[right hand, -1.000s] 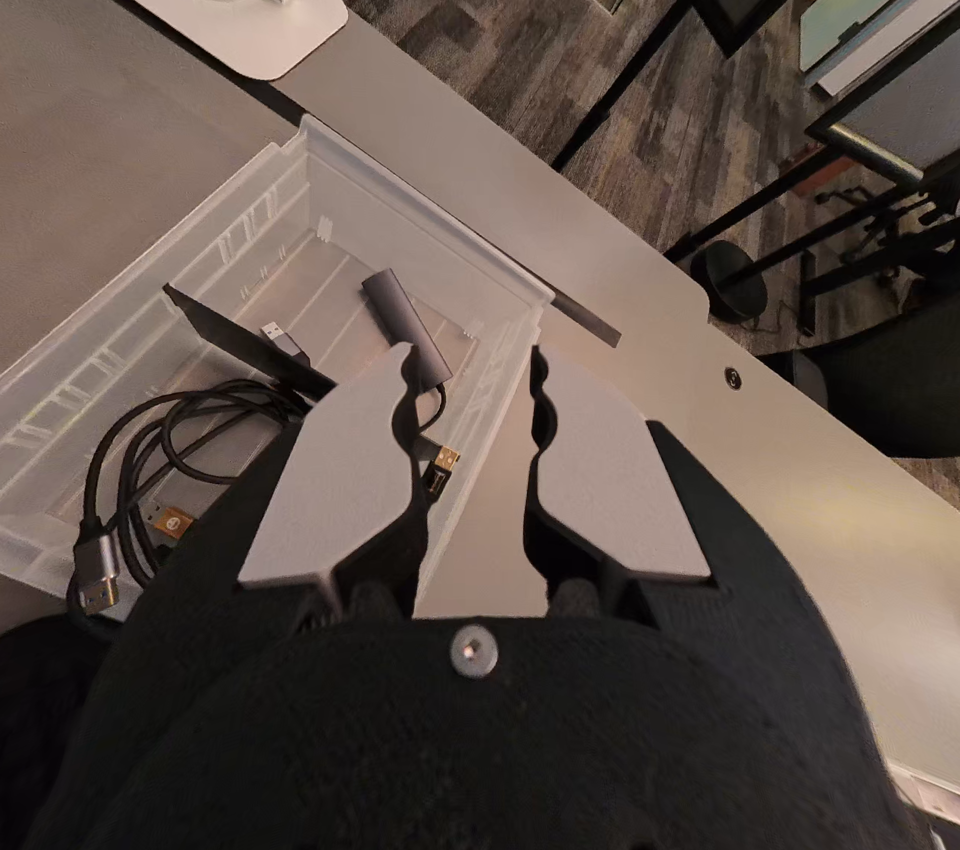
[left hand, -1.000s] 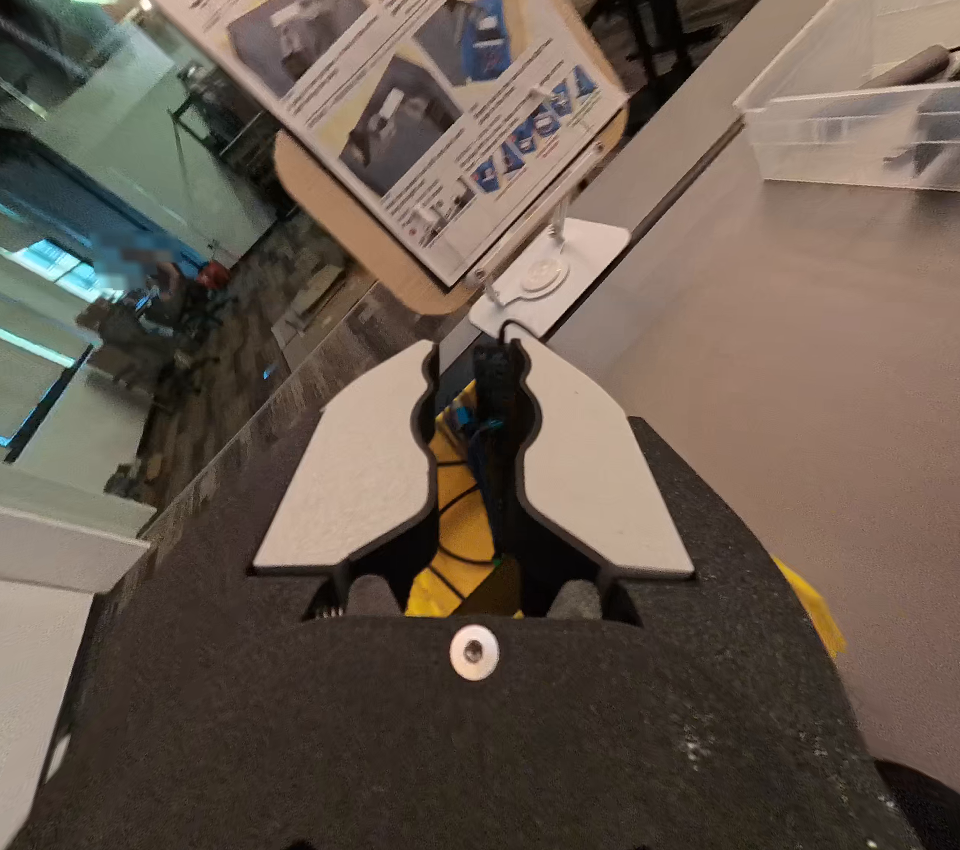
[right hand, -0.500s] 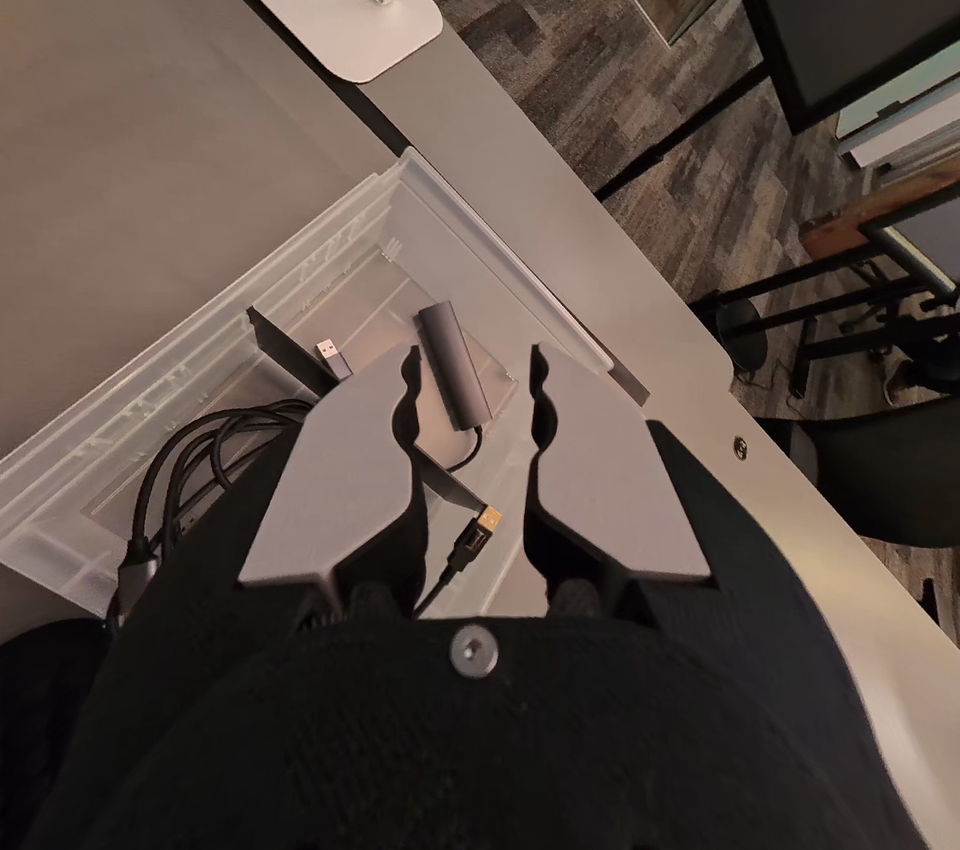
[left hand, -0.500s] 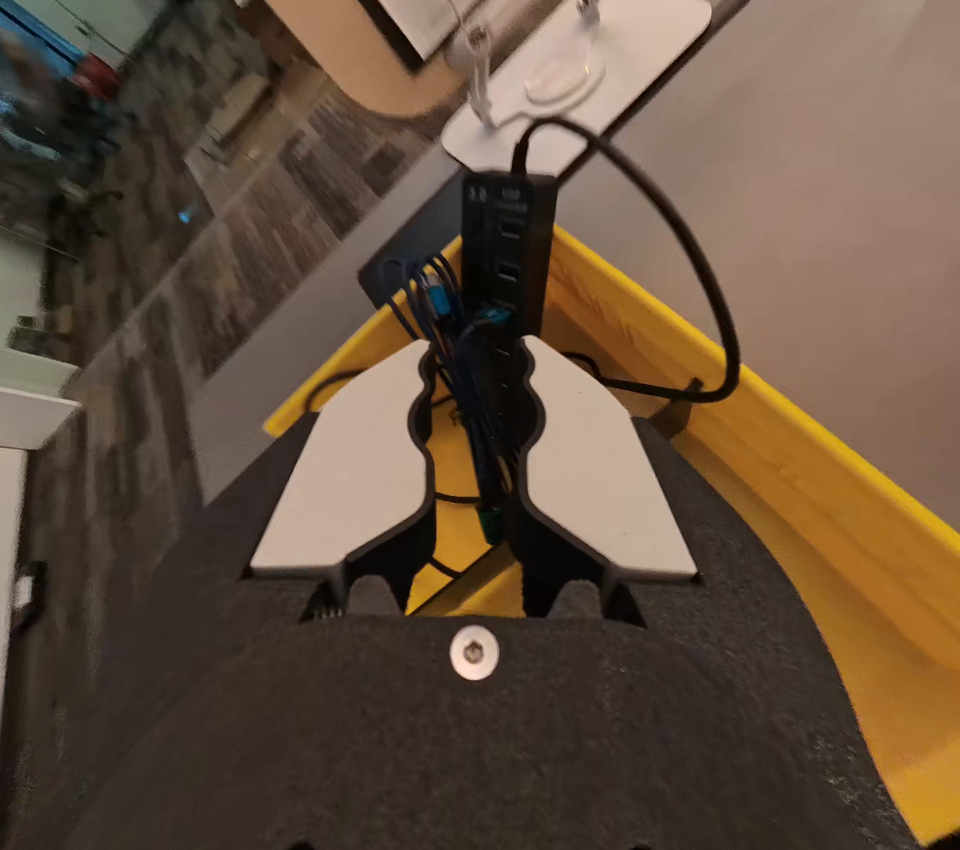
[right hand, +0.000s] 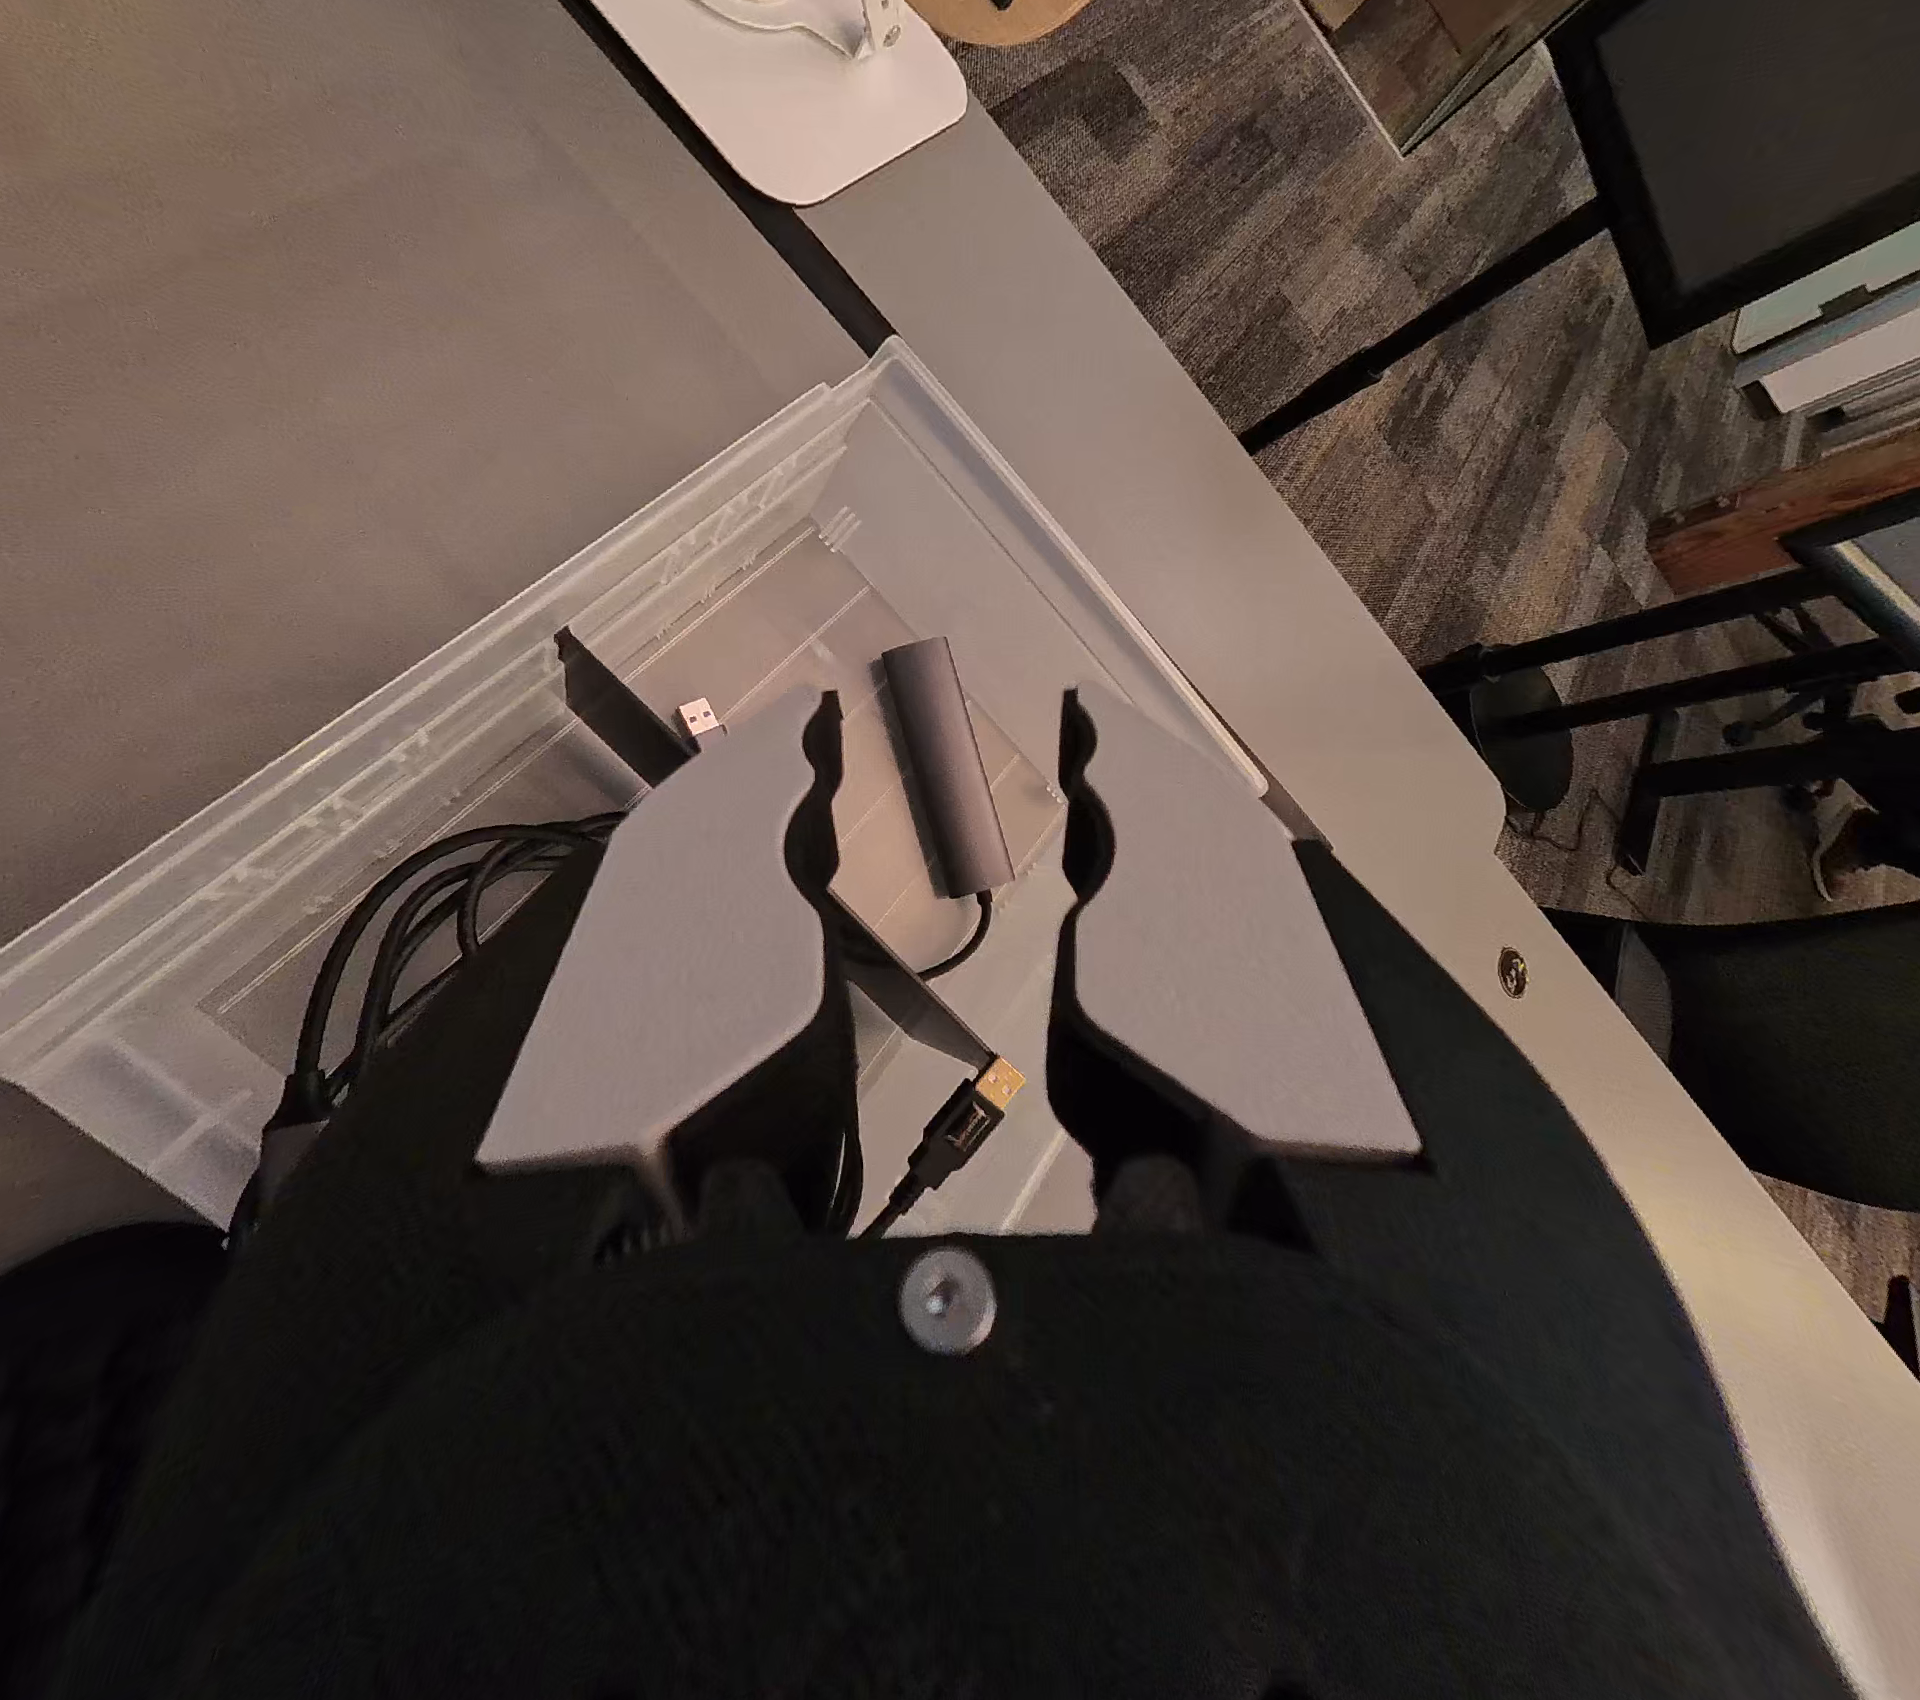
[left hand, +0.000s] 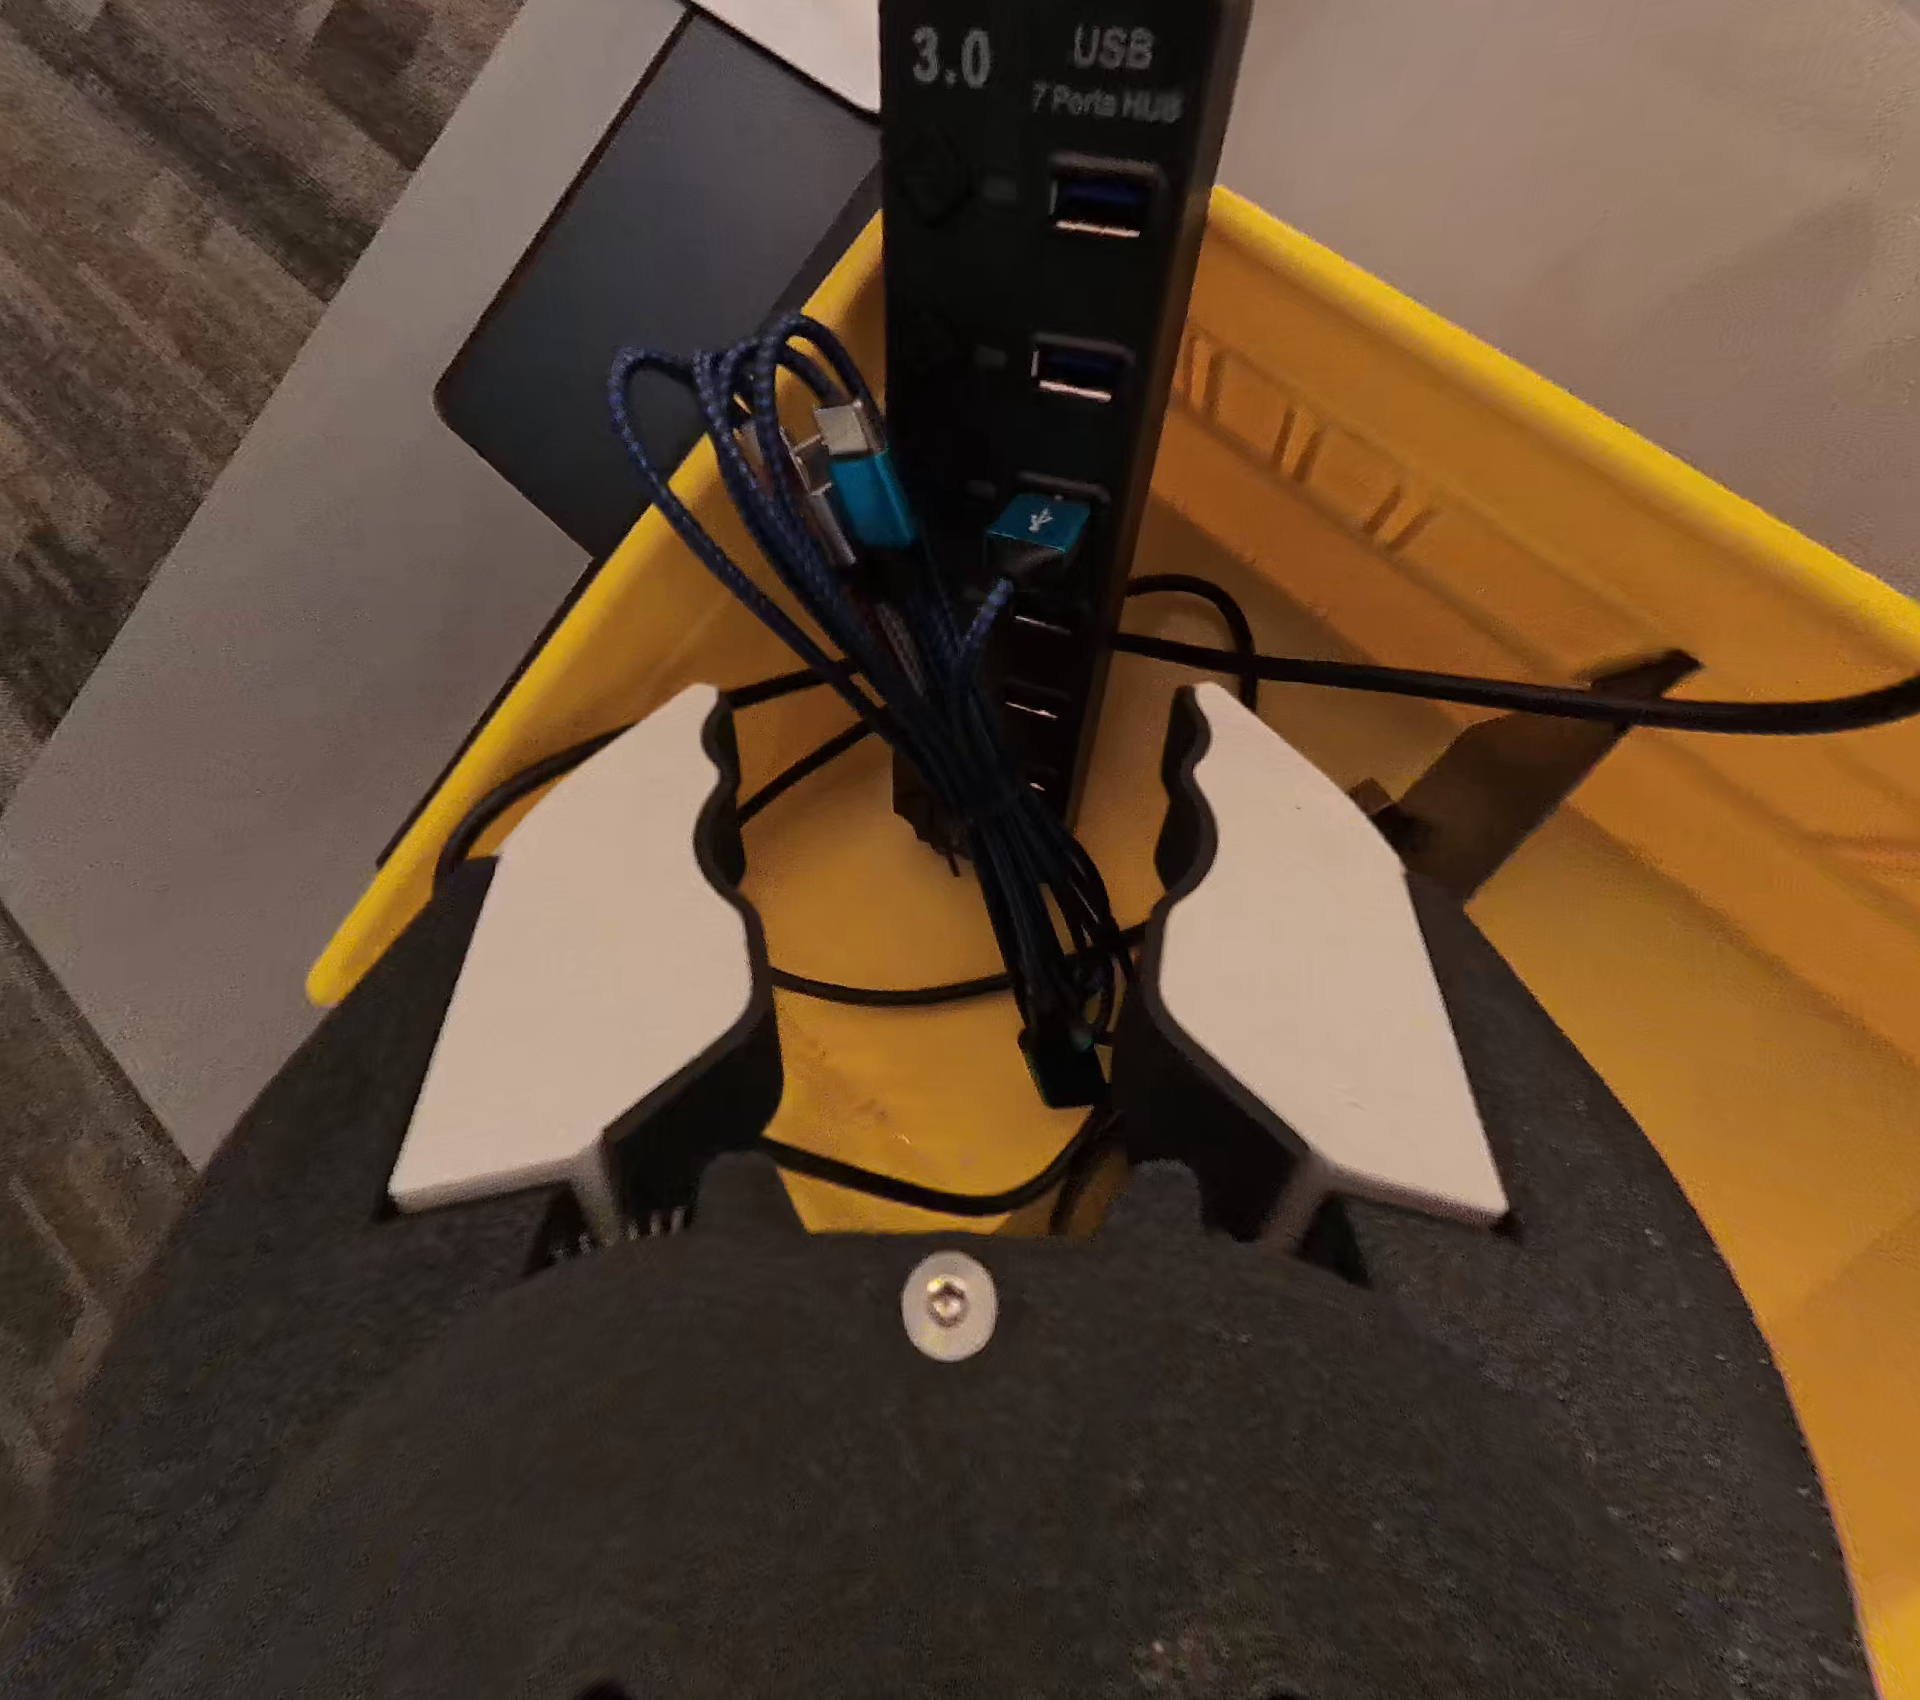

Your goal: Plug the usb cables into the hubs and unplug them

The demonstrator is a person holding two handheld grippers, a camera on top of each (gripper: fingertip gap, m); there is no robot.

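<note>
Standing up out of the yellow bin (left hand: 1558, 507), the black hub (left hand: 1049, 320) shows one blue plug (left hand: 1034, 530) seated in its third port, with the two ports above bare and the lower ports partly hidden behind a bundle of blue braided cable (left hand: 904, 694). That bundle hangs beside the hub with its loose teal-ended plugs (left hand: 868, 471) dangling free, so by my reading one cable is in and the rest of the plugging, and all the unplugging, is left. The left gripper (left hand: 951, 746) is spread wide around the hub's lower end and the cable bundle; its jaws are released and clench nothing, though the cable runs close past the right finger.

In the clear bin (right hand: 312, 819) lies a grey hub (right hand: 945, 777) with nothing plugged in, a gold-tipped plug (right hand: 992, 1089) and a silver plug (right hand: 701, 720) lying loose near it. The right gripper (right hand: 945, 715) hovers over this bin, jaws parted and empty, the grey hub showing between them.
</note>
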